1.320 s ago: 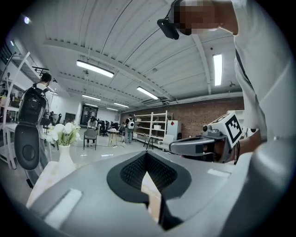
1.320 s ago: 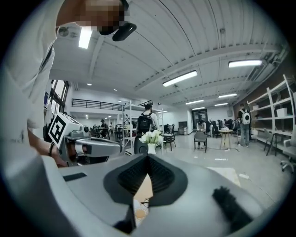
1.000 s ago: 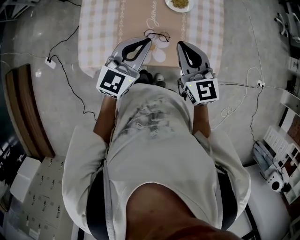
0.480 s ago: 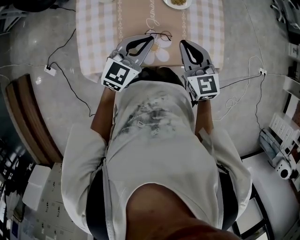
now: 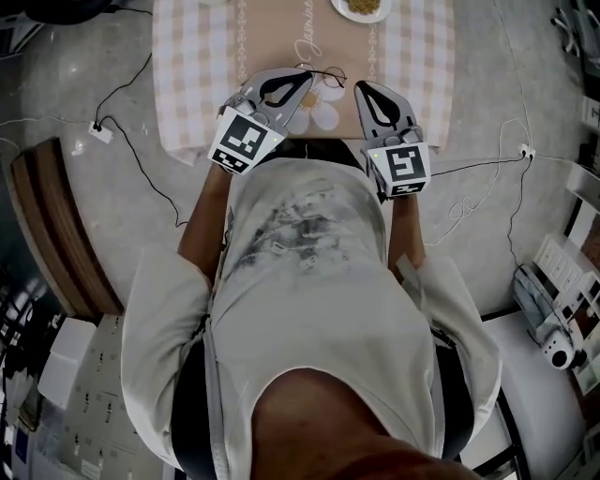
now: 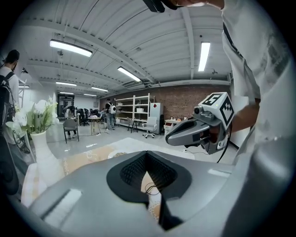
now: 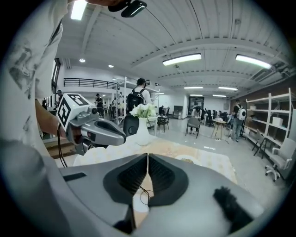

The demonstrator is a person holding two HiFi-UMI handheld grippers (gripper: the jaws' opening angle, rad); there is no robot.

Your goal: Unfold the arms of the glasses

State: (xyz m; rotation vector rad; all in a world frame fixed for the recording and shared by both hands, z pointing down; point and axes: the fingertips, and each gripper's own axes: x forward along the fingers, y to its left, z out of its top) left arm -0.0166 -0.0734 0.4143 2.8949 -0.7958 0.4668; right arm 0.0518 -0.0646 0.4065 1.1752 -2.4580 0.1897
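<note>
Approach step, nothing gripped; glasses (image 5: pixel 326 75) lie on counter (image 5: pixel 187 56) near front edge, whether arms folded too small to tell; left claw (image 5: pixel 305 77) pinched together, empty, tip just beside frame; right claw (image 5: pixel 360 88) likewise closed on nothing, near frame; next likely: part jaws, one steadies front, other swings thin arm out, wire may slip; plate (image 5: pixel 361 7) at far edge, vase (image 6: pixel 46 159) off left; neither blocks.

Large open hall. Pale ribbed ceiling (image 6: pixel 138 41) with long strip lights (image 6: pixel 71 47). Far off, a red brick wall (image 6: pixel 189 97) with open shelving (image 6: pixel 132 107) before it and a white office chair (image 6: pixel 149 126) nearby. Grey speckled floor (image 5: pixel 103 234), crossed by thin black cables (image 5: pixel 141 164). Table (image 5: pixel 187 75) under checked cloth, with a white vase (image 7: pixel 142 132) of pale flowers on it. Dark wooden furniture (image 5: pixel 56 225) to the left, kind unclear.
</note>
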